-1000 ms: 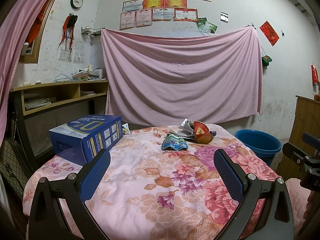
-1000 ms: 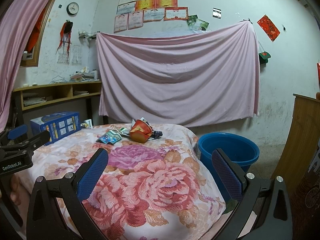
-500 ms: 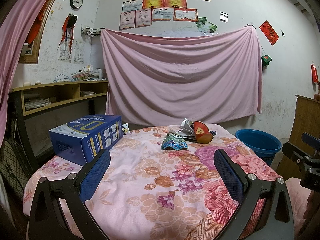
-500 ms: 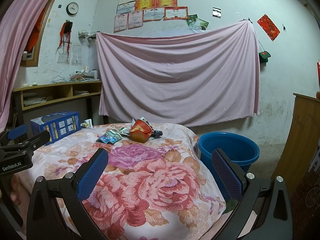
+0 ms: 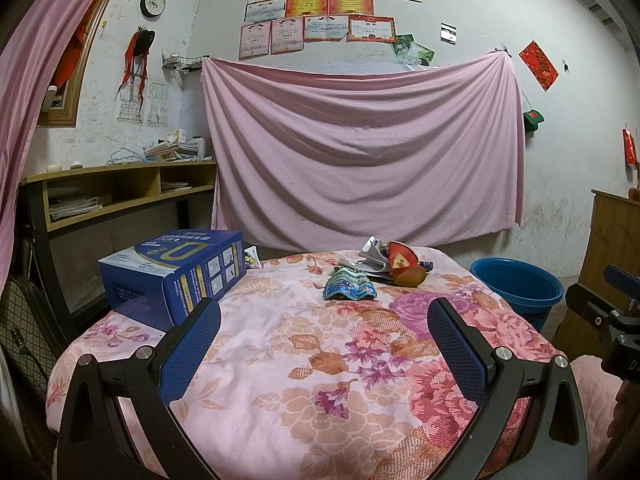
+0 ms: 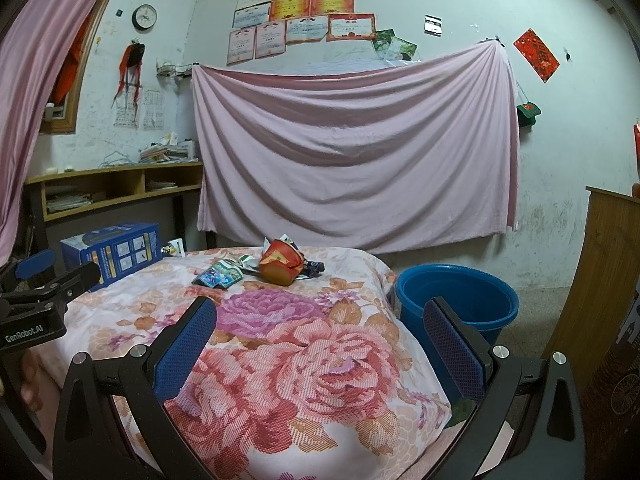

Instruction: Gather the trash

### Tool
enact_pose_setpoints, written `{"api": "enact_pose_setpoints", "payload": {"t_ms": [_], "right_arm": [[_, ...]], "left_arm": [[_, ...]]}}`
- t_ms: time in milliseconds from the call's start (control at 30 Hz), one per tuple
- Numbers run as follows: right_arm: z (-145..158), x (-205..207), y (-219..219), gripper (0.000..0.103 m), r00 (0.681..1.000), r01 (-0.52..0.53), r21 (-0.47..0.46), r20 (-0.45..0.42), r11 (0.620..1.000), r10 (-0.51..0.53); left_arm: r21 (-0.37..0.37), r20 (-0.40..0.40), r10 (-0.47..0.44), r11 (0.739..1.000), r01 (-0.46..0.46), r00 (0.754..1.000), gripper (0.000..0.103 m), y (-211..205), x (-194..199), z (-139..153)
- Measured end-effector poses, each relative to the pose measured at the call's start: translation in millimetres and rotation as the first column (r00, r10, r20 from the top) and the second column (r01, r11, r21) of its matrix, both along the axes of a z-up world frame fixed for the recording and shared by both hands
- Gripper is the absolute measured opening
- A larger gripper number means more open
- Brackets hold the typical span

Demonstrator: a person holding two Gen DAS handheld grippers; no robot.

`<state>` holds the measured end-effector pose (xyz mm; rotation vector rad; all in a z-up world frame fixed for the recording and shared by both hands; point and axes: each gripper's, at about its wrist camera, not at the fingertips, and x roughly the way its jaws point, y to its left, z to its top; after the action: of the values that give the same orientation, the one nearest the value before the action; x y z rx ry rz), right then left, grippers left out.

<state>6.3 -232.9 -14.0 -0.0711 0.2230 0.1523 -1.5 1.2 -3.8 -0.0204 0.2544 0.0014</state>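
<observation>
A small heap of trash lies at the far end of the flowered table: a red paper cup (image 5: 405, 268) (image 6: 280, 266) on its side, a crumpled blue-green wrapper (image 5: 349, 289) (image 6: 219, 276), and silver and dark wrappers (image 5: 372, 251) behind them. A blue bucket (image 5: 516, 288) (image 6: 456, 300) stands on the floor to the right of the table. My left gripper (image 5: 324, 344) is open over the near part of the cloth, well short of the trash. My right gripper (image 6: 320, 344) is open too, above the table's right corner, with the bucket just beyond its right finger.
A blue carton (image 5: 172, 276) (image 6: 112, 250) sits on the table's left side, with a small packet (image 5: 253, 258) behind it. A wooden shelf (image 5: 120, 192) runs along the left wall and a wooden cabinet (image 6: 608, 280) stands at the right. A pink sheet (image 5: 360, 152) hangs behind.
</observation>
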Motion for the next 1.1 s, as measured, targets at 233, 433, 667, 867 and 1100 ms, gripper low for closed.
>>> {"api": "enact_pose_setpoints", "payload": {"t_ms": [233,433,667,867,1100], "right_arm": [[11.1,11.3,-3.6,0.103,1.0,0.023,0.027,-0.001,0.999,-0.023],[36.9,30.9,-6.7,0.103,0.995,0.045,0.04,0.084,0.998,-0.049],[55.7,65.3,-4.5,0.103,0.985,-0.025,0.011,0.172,1.0,0.023],[60.0,106.3,-0.2,0.103,0.977,-0.083,0.031,0.197,0.996,0.075],[53.4,157.5,11.8,0.103,0.978,-0.156,0.045,0.148,0.987,0.148]], "left_arm": [[-0.025,0.02,0.008,1.0,-0.008,1.0,0.101,3.7,11.9,5.7],[-0.019,0.083,0.01,1.0,-0.009,0.996,0.101,2.8,34.8,26.3],[-0.041,0.093,-0.016,0.999,0.02,0.996,0.101,10.5,74.5,43.3],[-0.046,0.095,0.012,0.999,-0.008,0.995,0.101,19.0,105.8,44.5],[-0.035,0.128,0.068,0.997,-0.064,0.989,0.101,28.0,134.1,36.4]]}}
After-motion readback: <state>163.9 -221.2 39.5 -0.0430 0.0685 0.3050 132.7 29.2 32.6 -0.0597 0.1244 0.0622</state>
